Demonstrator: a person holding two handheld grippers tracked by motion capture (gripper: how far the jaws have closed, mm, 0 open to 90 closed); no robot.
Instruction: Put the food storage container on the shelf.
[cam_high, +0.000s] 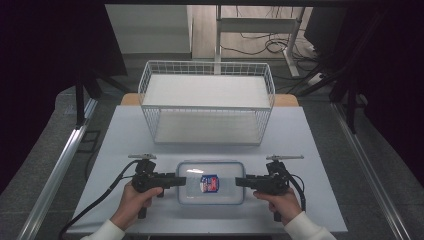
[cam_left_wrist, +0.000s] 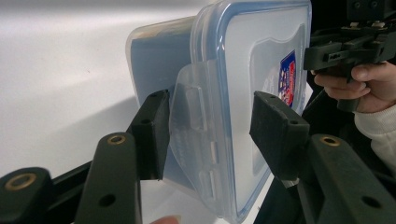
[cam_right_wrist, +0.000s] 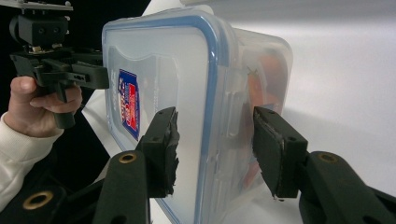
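- Container (cam_high: 211, 182): clear plastic box with a blue-sealed lid and a small label in its middle; lies flat on the white table (cam_high: 120, 140), at the near edge, between the two grippers.
- Left gripper (cam_high: 181, 180): held level in the person's left hand (cam_high: 134, 200), pointing at the container's left end. In the left gripper view its jaws straddle the lid's edge and the side latch flap (cam_left_wrist: 194, 126), one jaw just beside the flap, the other over the lid; the jaws are closed in on that edge.
- Right gripper (cam_high: 240, 181): held level in the right hand (cam_high: 282, 201) at the container's right end. Its jaws sit either side of the lid rim, close against it; whether they press on it I cannot tell.
- Wire basket (cam_high: 207, 102): white, stands on the table beyond the container, well apart from it.
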